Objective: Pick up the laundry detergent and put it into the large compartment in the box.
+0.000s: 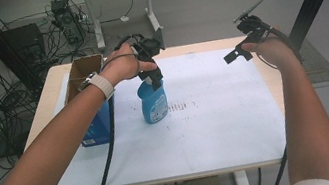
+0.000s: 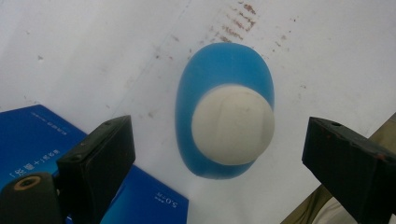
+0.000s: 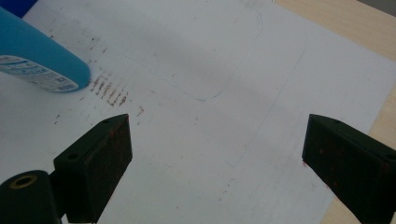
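My left gripper [image 1: 151, 69]: centre frame, pointing straight down over the blue bottle's [image 1: 153, 102] cap, jaws spread. My right gripper [image 1: 242, 51]: upper right, raised, jaws spread, empty.

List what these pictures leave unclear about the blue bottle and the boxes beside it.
- Blue bottle: in the high view the left claw covers its top; label print too small to read.
- Cardboard box: inside hidden by its wall and the left hand.
- Blue box: cut by the left gripper view's edge, print too small.
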`<control>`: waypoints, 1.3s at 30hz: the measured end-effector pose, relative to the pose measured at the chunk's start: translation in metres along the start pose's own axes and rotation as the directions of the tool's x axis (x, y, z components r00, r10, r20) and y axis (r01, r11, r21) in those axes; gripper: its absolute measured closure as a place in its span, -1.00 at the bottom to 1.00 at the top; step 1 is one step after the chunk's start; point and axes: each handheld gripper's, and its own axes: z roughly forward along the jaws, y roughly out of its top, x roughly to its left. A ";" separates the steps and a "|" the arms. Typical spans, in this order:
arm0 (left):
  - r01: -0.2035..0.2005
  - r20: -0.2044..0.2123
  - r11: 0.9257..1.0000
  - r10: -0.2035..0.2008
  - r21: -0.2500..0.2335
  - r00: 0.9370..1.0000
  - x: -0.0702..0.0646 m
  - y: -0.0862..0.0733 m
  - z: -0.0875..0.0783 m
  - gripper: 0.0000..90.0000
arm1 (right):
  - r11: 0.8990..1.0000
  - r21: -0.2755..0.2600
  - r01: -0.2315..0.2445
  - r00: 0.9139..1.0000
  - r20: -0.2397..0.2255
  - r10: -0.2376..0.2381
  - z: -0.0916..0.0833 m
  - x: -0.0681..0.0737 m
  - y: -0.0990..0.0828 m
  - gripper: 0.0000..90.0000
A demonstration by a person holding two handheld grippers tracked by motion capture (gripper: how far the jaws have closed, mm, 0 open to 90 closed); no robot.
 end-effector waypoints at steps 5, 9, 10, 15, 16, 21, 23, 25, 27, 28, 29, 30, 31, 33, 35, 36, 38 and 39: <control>0.001 -0.001 1.000 -0.001 -0.001 1.000 0.001 0.000 0.001 -0.78 | 1.000 0.001 -0.001 1.000 -0.001 0.001 0.000 -0.001 0.000 -0.82; 0.005 0.003 1.000 -0.005 -0.001 1.000 0.002 0.000 0.001 -0.78 | 1.000 0.003 0.000 1.000 0.000 0.000 0.000 -0.001 -0.001 -0.82; 0.005 0.001 1.000 -0.005 -0.001 1.000 0.002 0.000 0.001 -0.78 | 1.000 0.002 0.000 1.000 -0.002 0.000 0.000 -0.001 -0.001 -0.82; 0.007 -0.001 1.000 -0.007 0.001 1.000 0.002 0.001 0.003 -0.78 | 1.000 0.001 -0.001 1.000 -0.003 0.001 0.001 -0.001 -0.001 -0.82; 0.008 -0.001 1.000 -0.008 -0.001 1.000 0.002 0.001 0.003 -0.78 | 1.000 0.001 0.000 1.000 -0.003 0.000 0.001 -0.001 -0.001 -0.82; 0.007 -0.003 1.000 -0.007 0.002 1.000 0.001 0.003 0.006 -0.77 | 1.000 0.002 -0.001 1.000 -0.007 0.001 0.003 -0.001 -0.002 -0.82; 0.003 -0.002 1.000 -0.003 0.004 1.000 0.001 0.004 0.008 -0.76 | 1.000 0.003 -0.002 1.000 -0.008 0.002 0.004 -0.001 -0.002 -0.82; 0.005 0.001 1.000 -0.005 0.005 1.000 0.002 0.005 0.011 -0.76 | 1.000 0.002 -0.002 1.000 -0.010 0.002 0.004 -0.001 -0.002 -0.82; 0.004 0.002 1.000 -0.004 0.009 1.000 0.002 0.005 0.013 -0.76 | 1.000 0.001 -0.002 1.000 -0.011 0.002 0.005 -0.001 -0.003 -0.82; 0.005 0.003 1.000 -0.005 0.012 1.000 0.002 0.006 0.015 -0.76 | 1.000 0.002 -0.002 1.000 -0.011 0.002 0.005 -0.002 -0.003 -0.82; 0.005 0.004 1.000 -0.005 0.010 1.000 0.002 0.006 0.016 -0.75 | 1.000 0.003 -0.004 1.000 -0.011 0.004 0.005 -0.002 -0.003 -0.82; 0.004 0.004 1.000 -0.005 0.011 1.000 0.002 0.006 0.017 -0.75 | 1.000 0.003 -0.004 1.000 -0.011 0.004 0.005 -0.002 -0.003 -0.82; 0.006 0.005 1.000 -0.006 0.009 1.000 0.002 0.006 0.018 -0.74 | 1.000 0.002 -0.006 1.000 -0.011 0.006 0.005 -0.002 -0.004 -0.82; 0.005 0.005 1.000 -0.005 0.007 1.000 0.001 0.006 0.019 -0.74 | 1.000 0.002 -0.006 1.000 -0.012 0.006 0.006 -0.002 -0.004 -0.82; 0.009 0.005 1.000 -0.009 0.007 1.000 0.001 0.006 0.022 -0.74 | 1.000 0.003 -0.006 1.000 -0.012 0.006 0.006 -0.002 -0.004 -0.82; 0.007 0.002 1.000 -0.007 0.007 1.000 0.000 0.006 0.023 -0.74 | 1.000 0.003 -0.005 1.000 -0.013 0.006 0.007 -0.002 -0.004 -0.82; 0.007 0.002 1.000 -0.007 0.011 1.000 -0.001 0.006 0.025 -0.73 | 1.000 0.004 -0.005 1.000 -0.015 0.005 0.008 -0.001 -0.003 -0.82; 0.008 0.005 1.000 -0.008 0.011 1.000 -0.001 0.007 0.027 -0.73 | 1.000 0.004 -0.005 1.000 -0.016 0.005 0.008 -0.001 -0.004 -0.82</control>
